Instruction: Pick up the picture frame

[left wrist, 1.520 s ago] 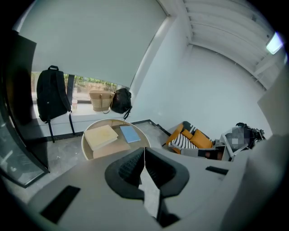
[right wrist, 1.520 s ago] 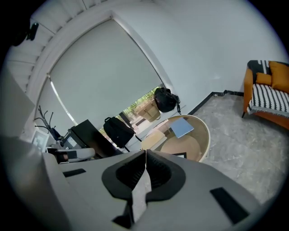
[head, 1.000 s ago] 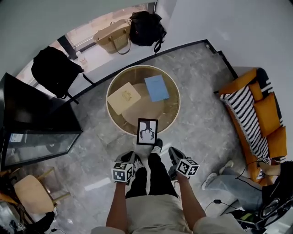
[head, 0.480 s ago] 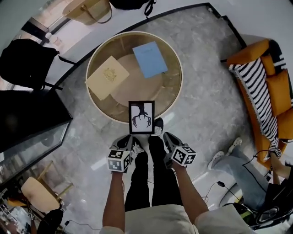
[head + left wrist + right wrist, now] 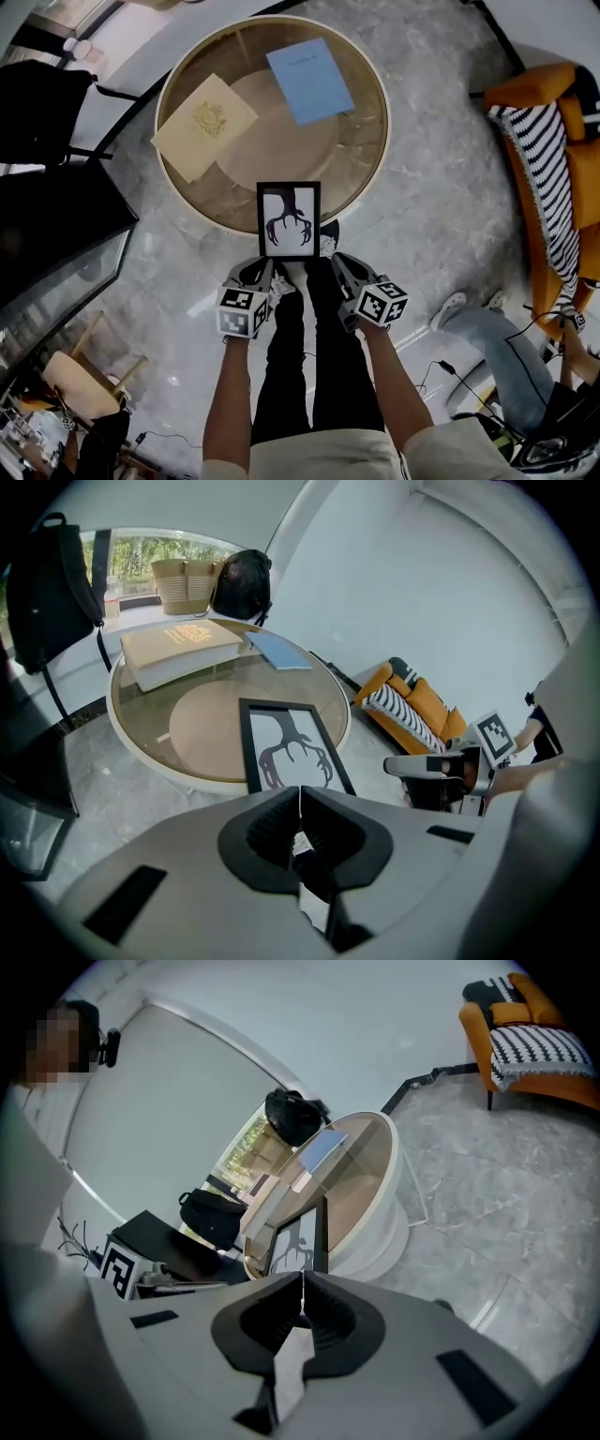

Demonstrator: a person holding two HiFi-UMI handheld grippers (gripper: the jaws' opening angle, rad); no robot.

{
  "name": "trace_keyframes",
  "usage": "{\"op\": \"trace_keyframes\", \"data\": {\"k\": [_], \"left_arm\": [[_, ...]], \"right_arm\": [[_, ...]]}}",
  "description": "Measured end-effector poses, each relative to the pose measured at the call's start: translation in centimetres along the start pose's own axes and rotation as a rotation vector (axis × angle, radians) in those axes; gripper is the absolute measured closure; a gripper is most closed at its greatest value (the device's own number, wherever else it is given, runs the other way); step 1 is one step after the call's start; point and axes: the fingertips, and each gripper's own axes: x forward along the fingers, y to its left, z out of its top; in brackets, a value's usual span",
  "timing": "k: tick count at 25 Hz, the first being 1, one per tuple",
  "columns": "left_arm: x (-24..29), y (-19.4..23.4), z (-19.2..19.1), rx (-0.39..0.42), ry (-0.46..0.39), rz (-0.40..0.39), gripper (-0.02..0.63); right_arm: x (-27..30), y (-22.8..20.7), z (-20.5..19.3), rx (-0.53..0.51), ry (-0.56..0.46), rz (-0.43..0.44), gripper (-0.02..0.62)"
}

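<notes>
Picture frame (image 5: 289,220) noted at round table's (image 5: 367,159) near edge. Left gripper (image 5: 255,278) and right gripper (image 5: 343,273) observed clenched, nothing held.

In the left gripper view, the body of the left gripper (image 5: 300,797) covers the near edge of the picture frame (image 5: 289,752) at 6 o'clock, so contact there cannot be told. The right gripper (image 5: 302,1288) likewise hides the frame's lower part in its own view. In the head view, the orange sofa (image 5: 553,122) is cut off at 3 o'clock, the black bag (image 5: 42,112) at 10 o'clock and a seated person (image 5: 487,328) at 4 o'clock. Print on the blue book (image 5: 309,80) is too small to read.
</notes>
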Motion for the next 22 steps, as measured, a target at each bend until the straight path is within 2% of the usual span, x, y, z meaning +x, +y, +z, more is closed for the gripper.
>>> {"op": "trace_keyframes", "data": {"k": [7, 12, 14, 18, 22], "left_arm": [[2.8, 1.3, -0.8, 0.001, 0.013, -0.001, 0.583], [3.0, 2.0, -1.0, -0.031, 0.016, -0.004, 0.583], [2.6, 2.2, -1.2, -0.028, 0.024, -0.003, 0.583], [2.3, 2.9, -1.6, -0.03, 0.03, 0.007, 0.583], [2.9, 2.6, -2.0, -0.04, 0.037, -0.01, 0.584]], "right_arm": [[3.1, 0.1, -1.0, -0.026, 0.06, 0.12, 0.558], [4.5, -0.1, -1.2, -0.027, 0.089, 0.188, 0.555], [4.9, -0.5, -1.4, -0.021, 0.102, 0.203, 0.478], [5.8, -1.3, -1.8, 0.01, 0.112, 0.211, 0.449], [7.0, -1.0, -2.7, 0.03, 0.15, 0.264, 0.371]]}}
